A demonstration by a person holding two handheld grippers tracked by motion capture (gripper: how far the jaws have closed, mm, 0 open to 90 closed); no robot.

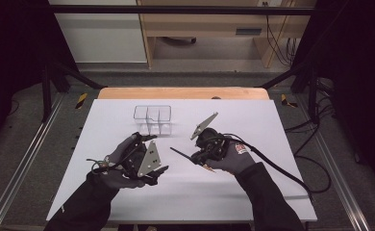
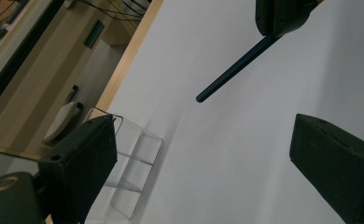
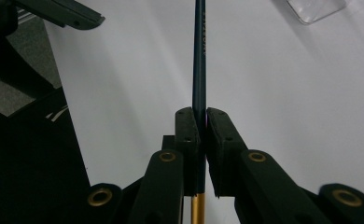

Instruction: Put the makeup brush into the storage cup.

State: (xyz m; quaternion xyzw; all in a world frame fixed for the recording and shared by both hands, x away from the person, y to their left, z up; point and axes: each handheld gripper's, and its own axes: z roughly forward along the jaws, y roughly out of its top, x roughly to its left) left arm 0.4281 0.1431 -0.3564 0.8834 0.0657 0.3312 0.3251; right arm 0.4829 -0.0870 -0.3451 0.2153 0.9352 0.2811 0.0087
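White sheeting covers the table (image 1: 128,202), with a strip of bare wood showing along its far edge and a dim room of cables and furniture beyond; nearest the person, the left gripper (image 1: 157,174) hangs just above the sheet with its jaws wide apart and nothing between them, as the left gripper view makes plain (image 2: 227,158); beside it, to the right, the right gripper (image 1: 194,157) has its jaws pressed together on a dark pen (image 1: 181,154), and the right gripper view shows the pads clamped on the barrel near its gold end (image 3: 201,135), the long dark shaft (image 3: 199,56) sticking out ahead toward the left gripper; farther off stands a clear plastic organiser (image 1: 153,119) with several compartments, well apart from both grippers.

Judging from this, the risks lie in the grip and the approach; the pen is thin and round and is pinched close to one end, so a bump of its free tip against the sheet or the organiser's rim would likely swing or twist it in the pads; the free tip points at the open left gripper, so a handover or a careless move could knock the two together; the organiser looks light, and a push from the pen could slide or tip it.
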